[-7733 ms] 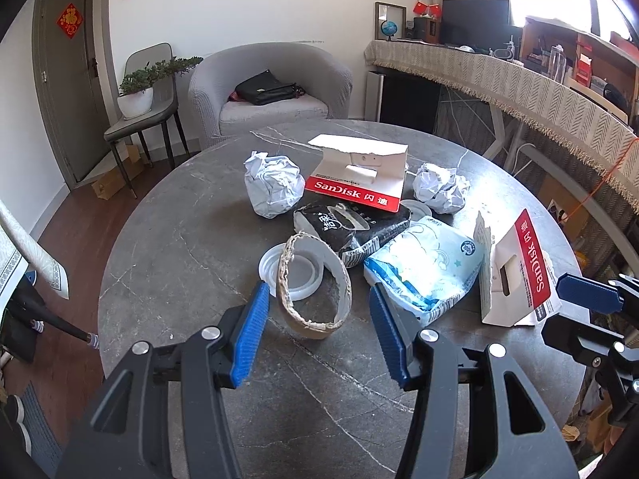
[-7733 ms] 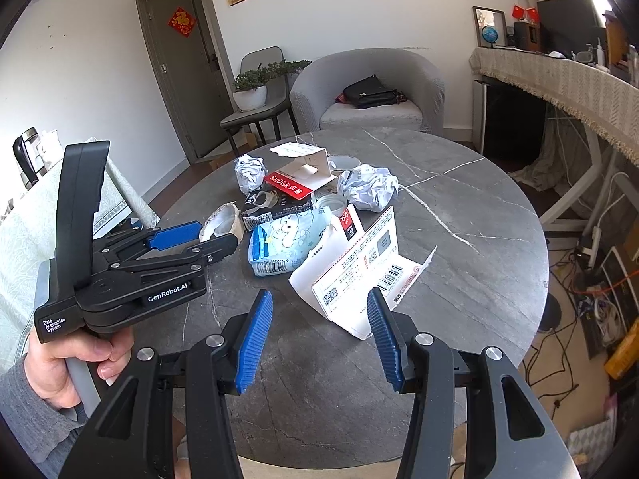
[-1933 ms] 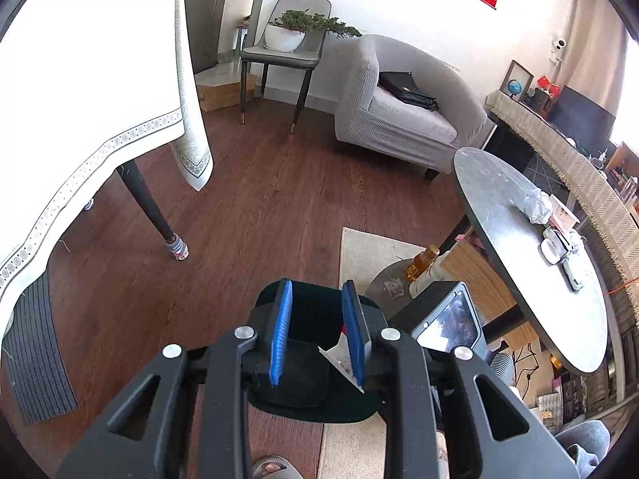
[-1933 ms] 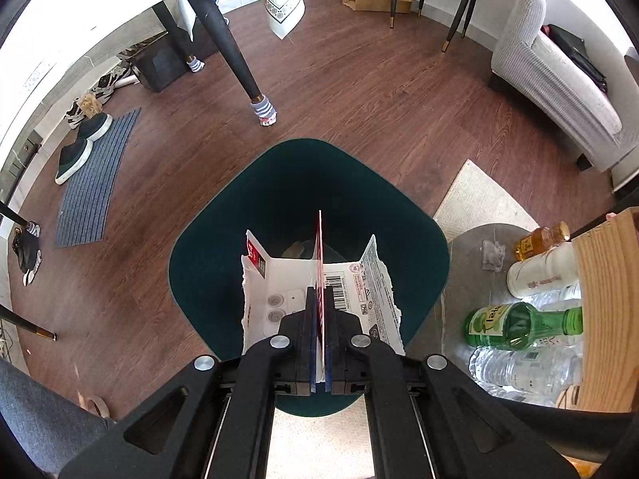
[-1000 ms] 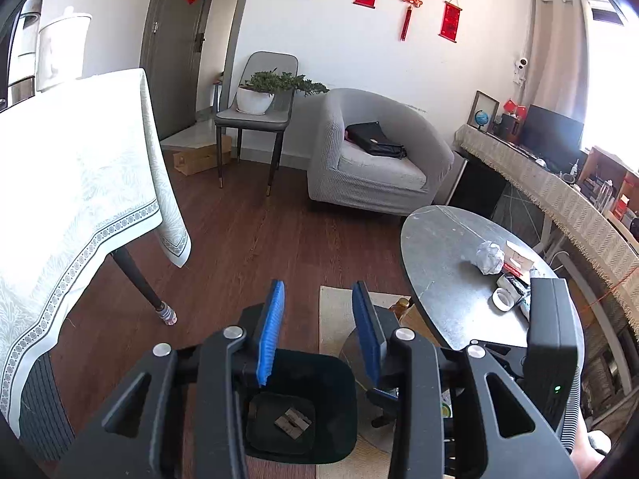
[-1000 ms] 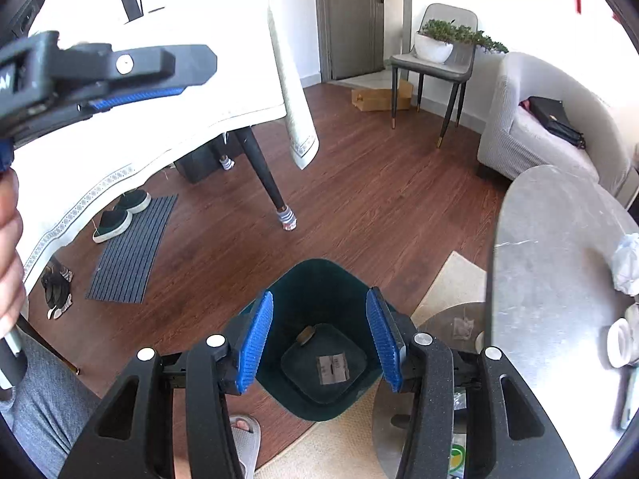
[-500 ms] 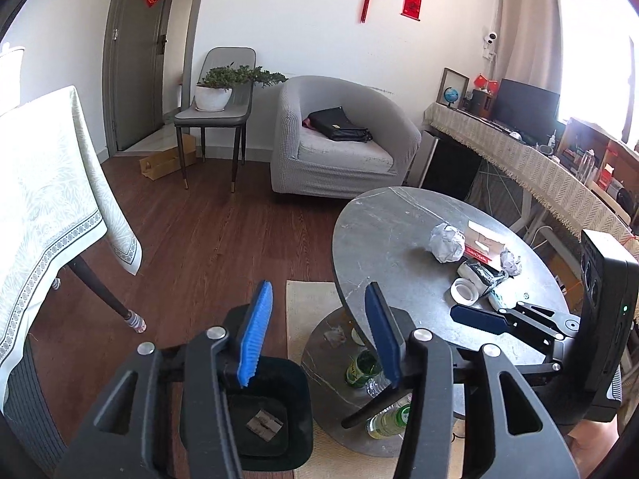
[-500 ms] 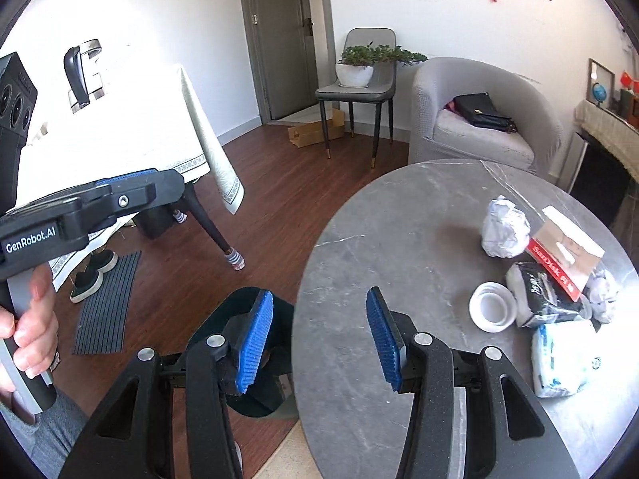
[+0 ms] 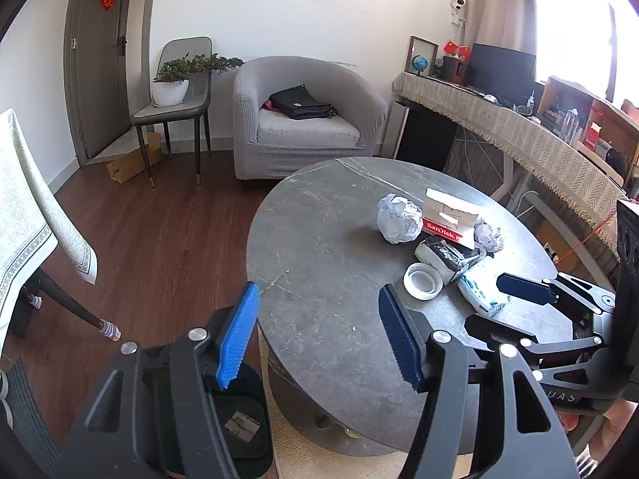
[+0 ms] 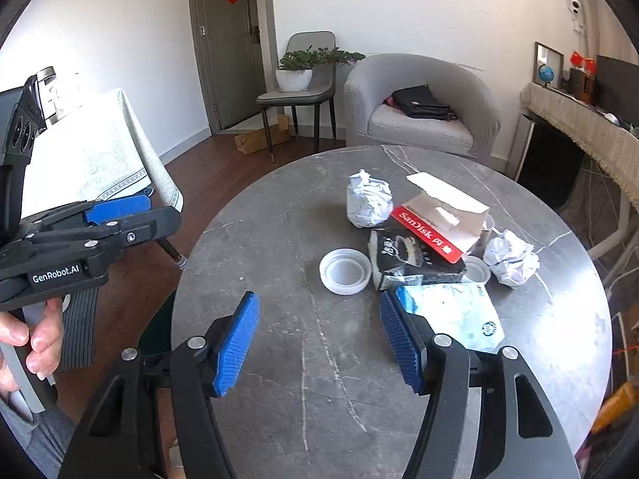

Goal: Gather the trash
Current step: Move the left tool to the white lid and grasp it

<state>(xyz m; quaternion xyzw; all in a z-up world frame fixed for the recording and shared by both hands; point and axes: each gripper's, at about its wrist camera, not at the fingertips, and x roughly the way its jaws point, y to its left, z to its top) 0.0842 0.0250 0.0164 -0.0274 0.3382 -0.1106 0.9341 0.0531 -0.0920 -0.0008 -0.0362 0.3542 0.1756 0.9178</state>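
1. Presently both claws are opening with nothing between their blue pads: the right gripper [image 10: 319, 343] over the round grey table [image 10: 279, 359], the left gripper [image 9: 319, 335] at its near edge.
2. Just ahead of the right gripper lie a white lid [image 10: 345, 271], a tissue pack [image 10: 451, 315], a black packet [image 10: 411, 259], a SanDisk card [image 10: 439, 215] and paper balls [image 10: 367, 197].
3. Below the left gripper stands the dark bin [image 9: 243, 419].

bin [image 9: 255, 431] half hidden behind left claw, person's hand [image 9: 607, 431] cut off at frame edge
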